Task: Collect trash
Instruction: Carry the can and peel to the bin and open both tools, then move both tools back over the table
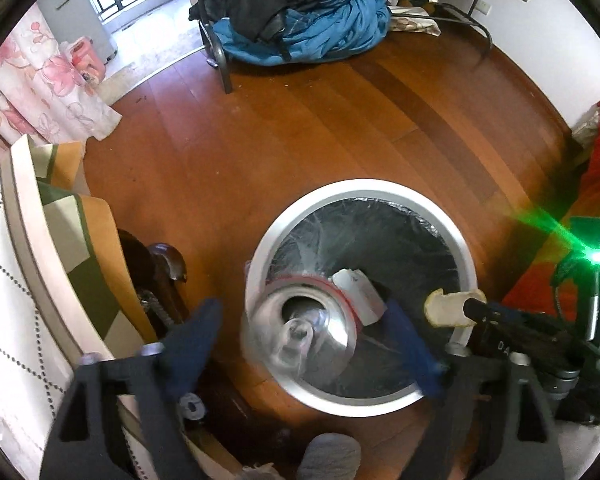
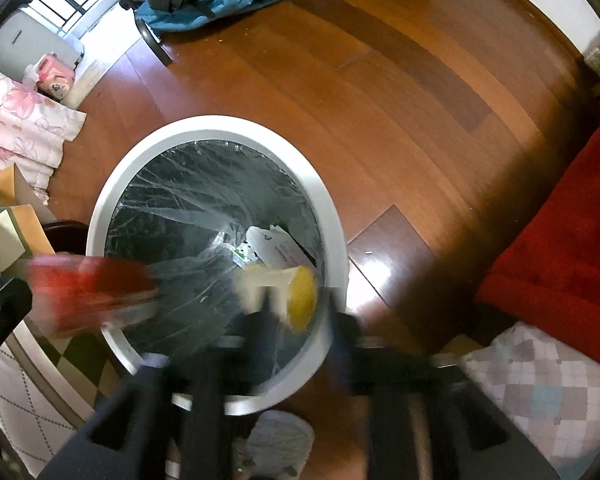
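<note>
A round white bin (image 1: 364,188) with a black liner stands on the wooden floor, also below the right wrist view as the bin (image 2: 220,128). My left gripper (image 1: 302,306) is open above it. A silver-topped red can (image 1: 300,328) sits blurred between its fingers, with a gap at the left finger. The can (image 2: 92,296) is a red smear over the bin's left rim. My right gripper (image 2: 300,310) is shut on a yellow and white fruit peel (image 2: 292,292) over the bin's near side. That peel (image 1: 448,308) shows at the right gripper's tip (image 1: 474,308). White paper trash (image 2: 276,248) lies inside the bin.
A red blanket (image 2: 560,220) covers a bed on the right. Blue and black clothes (image 1: 300,28) are piled on a metal rack at the back. Floral curtain (image 1: 48,92) and patterned fabric (image 1: 60,240) crowd the left. A grey slipper (image 1: 328,456) is at the bottom edge.
</note>
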Demonstrator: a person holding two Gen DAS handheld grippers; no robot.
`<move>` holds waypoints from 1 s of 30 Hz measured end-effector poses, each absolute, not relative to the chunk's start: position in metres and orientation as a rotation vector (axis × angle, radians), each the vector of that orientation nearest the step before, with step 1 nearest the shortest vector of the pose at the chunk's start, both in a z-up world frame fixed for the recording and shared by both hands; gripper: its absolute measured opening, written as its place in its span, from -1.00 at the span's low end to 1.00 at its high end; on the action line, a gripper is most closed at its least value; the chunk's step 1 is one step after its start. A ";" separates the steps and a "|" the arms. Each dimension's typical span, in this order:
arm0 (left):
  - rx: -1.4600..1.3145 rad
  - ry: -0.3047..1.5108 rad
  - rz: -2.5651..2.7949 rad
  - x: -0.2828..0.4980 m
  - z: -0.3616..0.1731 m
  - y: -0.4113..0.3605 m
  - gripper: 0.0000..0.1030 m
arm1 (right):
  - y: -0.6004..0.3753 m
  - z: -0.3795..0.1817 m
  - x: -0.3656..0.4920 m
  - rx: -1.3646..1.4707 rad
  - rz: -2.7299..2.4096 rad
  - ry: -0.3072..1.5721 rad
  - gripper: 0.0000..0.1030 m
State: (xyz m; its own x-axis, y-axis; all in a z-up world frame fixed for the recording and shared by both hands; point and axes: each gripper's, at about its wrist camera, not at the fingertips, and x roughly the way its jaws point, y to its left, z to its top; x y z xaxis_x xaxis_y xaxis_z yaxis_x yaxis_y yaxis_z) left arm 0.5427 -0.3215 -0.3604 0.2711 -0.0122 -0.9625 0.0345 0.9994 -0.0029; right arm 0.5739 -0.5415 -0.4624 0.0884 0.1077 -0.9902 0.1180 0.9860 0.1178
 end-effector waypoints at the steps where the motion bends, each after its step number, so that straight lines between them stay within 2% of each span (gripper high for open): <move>1: 0.025 1.292 -0.031 0.542 -0.360 -0.321 0.86 | -0.542 -0.460 0.572 0.176 -0.008 1.480 0.62; 2: 0.034 1.290 -0.027 0.540 -0.358 -0.321 0.86 | -0.541 -0.455 0.570 0.155 -0.012 1.472 0.72; 5: 0.047 1.276 -0.019 0.536 -0.352 -0.320 0.87 | -0.538 -0.444 0.564 0.100 -0.030 1.457 0.75; 7: 0.048 1.268 -0.011 0.532 -0.347 -0.319 0.87 | -0.538 -0.433 0.559 0.089 -0.032 1.447 0.92; 18: 0.085 1.214 0.009 0.498 -0.302 -0.321 0.87 | -0.539 -0.359 0.521 0.064 -0.013 1.349 0.93; 30: 0.074 1.111 0.011 0.456 -0.227 -0.319 0.87 | -0.542 -0.262 0.474 0.056 -0.003 1.232 0.94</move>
